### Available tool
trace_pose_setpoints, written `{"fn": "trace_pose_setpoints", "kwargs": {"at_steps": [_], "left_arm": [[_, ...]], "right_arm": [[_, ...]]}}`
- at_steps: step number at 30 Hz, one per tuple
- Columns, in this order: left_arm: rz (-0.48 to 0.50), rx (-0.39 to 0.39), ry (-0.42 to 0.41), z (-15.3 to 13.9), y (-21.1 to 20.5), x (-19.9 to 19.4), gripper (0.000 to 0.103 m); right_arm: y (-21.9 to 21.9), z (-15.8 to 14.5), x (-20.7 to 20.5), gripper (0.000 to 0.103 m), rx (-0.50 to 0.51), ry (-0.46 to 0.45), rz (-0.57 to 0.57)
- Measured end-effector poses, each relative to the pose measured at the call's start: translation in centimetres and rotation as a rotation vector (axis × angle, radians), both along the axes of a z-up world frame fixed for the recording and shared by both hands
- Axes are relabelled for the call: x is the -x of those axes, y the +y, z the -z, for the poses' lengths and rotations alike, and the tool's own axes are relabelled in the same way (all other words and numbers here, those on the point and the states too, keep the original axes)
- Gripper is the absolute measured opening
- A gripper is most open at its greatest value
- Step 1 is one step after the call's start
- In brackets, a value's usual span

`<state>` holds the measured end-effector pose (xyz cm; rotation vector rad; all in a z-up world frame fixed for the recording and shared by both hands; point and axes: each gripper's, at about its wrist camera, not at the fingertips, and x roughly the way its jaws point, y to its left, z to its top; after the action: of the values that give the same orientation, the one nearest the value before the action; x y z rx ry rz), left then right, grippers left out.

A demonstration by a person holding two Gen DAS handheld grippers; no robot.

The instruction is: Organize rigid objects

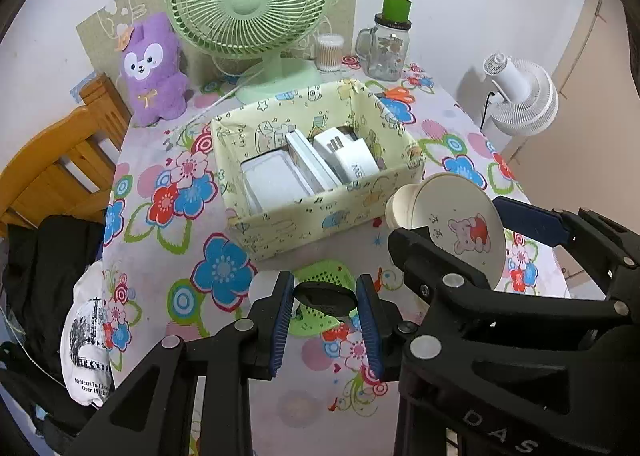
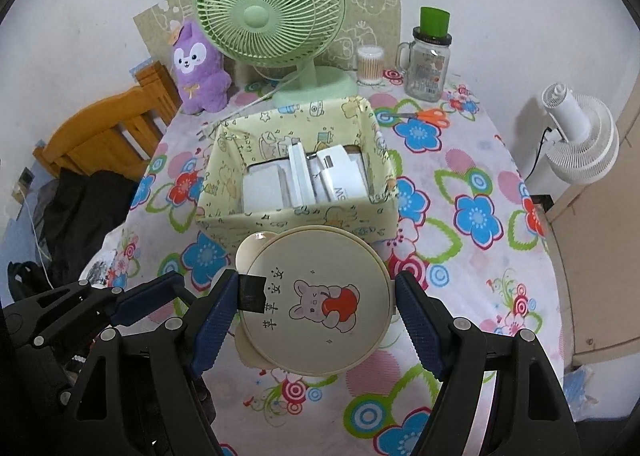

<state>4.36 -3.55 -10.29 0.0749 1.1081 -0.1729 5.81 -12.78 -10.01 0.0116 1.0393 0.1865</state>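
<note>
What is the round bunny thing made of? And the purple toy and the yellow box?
Round bunny thing: probably plastic, smooth cream with slight sheen. Purple toy: plush fabric, fuzzy surface. Yellow box: likely card wrapped in printed paper, creased at corners.

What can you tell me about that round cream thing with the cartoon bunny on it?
The round cream plastic disc with the bunny print looks like a mirror or lid: a raised rim, a pink bunny hugging a red apple, some written characters, tiny sparkles. A second cream piece, maybe a stand or handle, pokes out behind it. It is held tilted above the flowered tablecloth, in front of the yellow patterned storage box. The right claw clamps its rim on both sides; black tape sits on its left edge.
</note>
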Motion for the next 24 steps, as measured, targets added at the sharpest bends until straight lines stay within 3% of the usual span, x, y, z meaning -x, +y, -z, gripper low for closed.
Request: {"fn": "trace_pose_setpoints", "kwargs": {"at_steps": [24], "left_arm": [[-0.04,0.007,-0.037,-1.7,-1.4,-5.0,0.032]], "right_arm": [[-1.0,-2.0,-5.5,0.08,0.006,-0.017,-0.044]]}}
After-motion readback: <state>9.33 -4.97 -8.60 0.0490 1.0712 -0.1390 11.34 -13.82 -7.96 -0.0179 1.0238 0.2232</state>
